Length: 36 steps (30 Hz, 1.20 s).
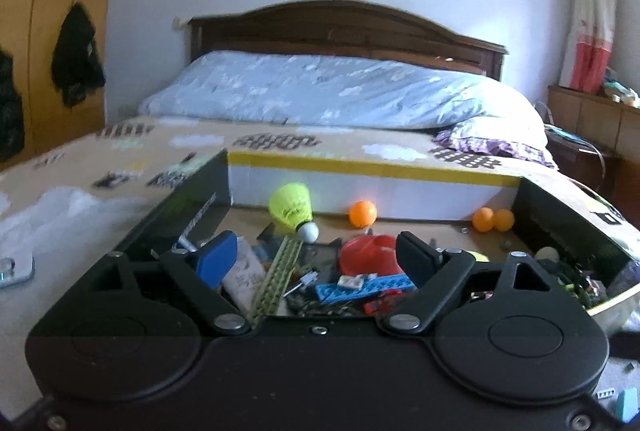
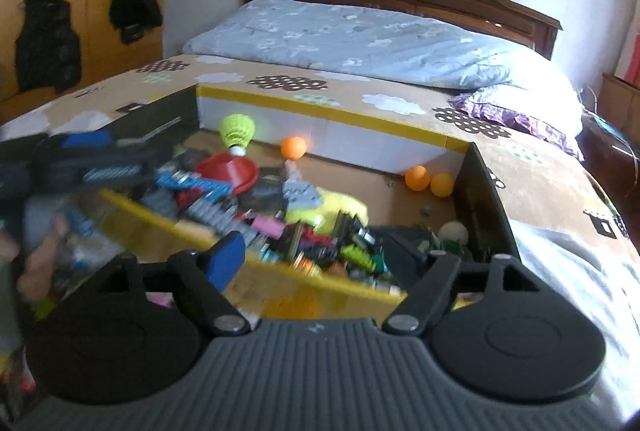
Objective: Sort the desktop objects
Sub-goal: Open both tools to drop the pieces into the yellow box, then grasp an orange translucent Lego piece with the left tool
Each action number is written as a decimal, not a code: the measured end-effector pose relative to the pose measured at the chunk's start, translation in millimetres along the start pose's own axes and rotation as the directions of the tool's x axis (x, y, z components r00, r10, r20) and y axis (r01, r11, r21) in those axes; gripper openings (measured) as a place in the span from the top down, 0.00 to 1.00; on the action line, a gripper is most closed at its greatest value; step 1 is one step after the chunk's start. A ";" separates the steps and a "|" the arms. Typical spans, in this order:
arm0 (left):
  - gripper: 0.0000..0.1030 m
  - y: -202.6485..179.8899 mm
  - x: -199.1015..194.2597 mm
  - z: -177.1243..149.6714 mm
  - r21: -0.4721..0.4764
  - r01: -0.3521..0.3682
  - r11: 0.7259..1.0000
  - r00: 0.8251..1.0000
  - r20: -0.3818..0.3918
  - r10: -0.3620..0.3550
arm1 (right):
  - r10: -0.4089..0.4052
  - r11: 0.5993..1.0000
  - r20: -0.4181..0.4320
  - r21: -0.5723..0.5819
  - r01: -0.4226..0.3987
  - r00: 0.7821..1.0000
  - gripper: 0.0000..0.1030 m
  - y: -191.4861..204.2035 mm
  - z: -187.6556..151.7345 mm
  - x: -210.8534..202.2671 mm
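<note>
A shallow cardboard box [image 1: 360, 163] lies on the bed, full of mixed small things. Inside are a yellow-green shuttlecock [image 1: 290, 209], three orange balls [image 1: 362, 213], a red cone [image 1: 370, 253], a blue brick plate [image 1: 364, 287] and an olive strip [image 1: 276, 279]. My left gripper [image 1: 316, 259] hangs open over the near part of the heap with nothing pinched. My right gripper [image 2: 316, 257] is open too, just above the box's near yellow rim [image 2: 280, 259] and a pile of small bricks [image 2: 320, 243]. The shuttlecock [image 2: 237, 131] and red cone [image 2: 232, 171] lie farther in.
A light blue quilt [image 1: 320, 91] and dark headboard [image 1: 344, 27] lie beyond the box. Black clothes [image 1: 76, 59] hang on the wardrobe at left. A white ball [image 2: 454, 231] sits by the box's right wall. A blurred hand [image 2: 36, 259] shows at left. A teal block [image 1: 627, 405] lies outside.
</note>
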<state>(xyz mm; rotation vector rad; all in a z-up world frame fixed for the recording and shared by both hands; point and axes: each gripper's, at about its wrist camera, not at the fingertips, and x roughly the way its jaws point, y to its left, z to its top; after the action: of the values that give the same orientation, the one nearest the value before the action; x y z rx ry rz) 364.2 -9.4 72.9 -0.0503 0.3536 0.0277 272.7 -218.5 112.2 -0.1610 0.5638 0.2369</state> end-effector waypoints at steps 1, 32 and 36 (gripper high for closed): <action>0.13 -4.7 -3.6 -0.5 0.047 0.001 0.999 1.000 0.025 -0.002 | 0.005 1.000 -0.001 0.005 -0.005 1.000 0.15 0.0 -6.4 -10.6; 0.07 -164.1 -9.1 -93.3 0.162 0.181 0.970 0.920 -0.377 -0.108 | -0.055 0.955 0.053 0.293 0.037 0.997 0.00 -42.9 -199.7 -98.4; 0.11 -155.8 6.9 -100.8 0.054 0.099 0.994 0.910 -0.410 -0.068 | -0.038 0.933 0.056 0.359 0.015 0.998 0.00 -50.6 -206.4 -98.8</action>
<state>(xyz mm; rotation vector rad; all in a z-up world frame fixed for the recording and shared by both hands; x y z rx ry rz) 341.4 -170.3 -17.0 0.0025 0.7713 -0.0827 100.3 -329.1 -1.6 0.1932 0.5340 0.1089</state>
